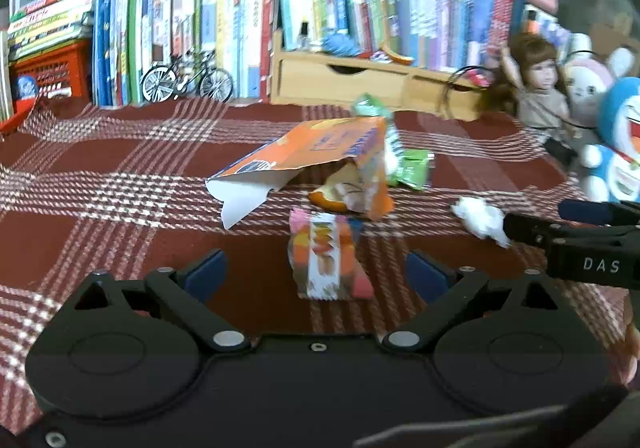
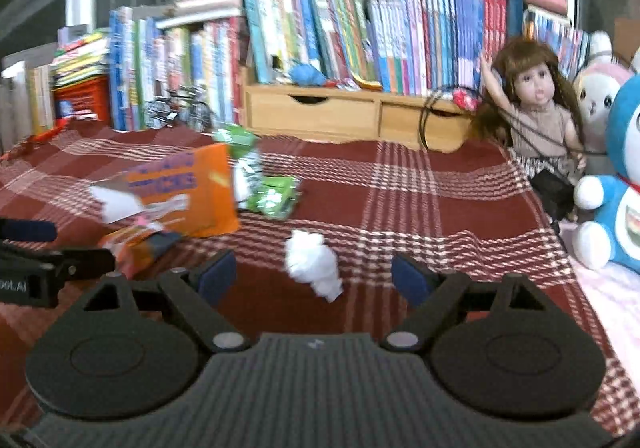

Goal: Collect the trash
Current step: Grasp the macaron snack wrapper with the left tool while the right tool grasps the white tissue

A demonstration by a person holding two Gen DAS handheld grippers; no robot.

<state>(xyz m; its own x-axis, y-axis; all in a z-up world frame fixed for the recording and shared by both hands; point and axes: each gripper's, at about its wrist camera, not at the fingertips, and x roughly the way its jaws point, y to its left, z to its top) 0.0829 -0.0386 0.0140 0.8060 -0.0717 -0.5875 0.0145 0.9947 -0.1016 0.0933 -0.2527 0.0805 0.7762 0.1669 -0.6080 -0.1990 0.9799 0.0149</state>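
Left wrist view: low over the plaid-clothed counter (image 1: 100, 183), facing the row of books (image 1: 224, 39), close behind the left hand-held gripper (image 1: 316, 272), with a striped wrapper (image 1: 326, 260) just ahead between the fingers. Right wrist view: same low height and heading, close behind the right hand-held gripper (image 2: 314, 278), white tissue wad (image 2: 312, 264) just ahead. Shared by both: orange carton (image 1: 312, 147), green wrappers (image 2: 274, 195), doll (image 2: 536, 103), each other's gripper at the frame edge.

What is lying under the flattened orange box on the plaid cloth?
Under the orange box, an orange peel-like scrap and crumpled wrapper pieces show at its open near edge, resting on the plaid cloth. Anything deeper beneath the box is covered and cannot be seen.
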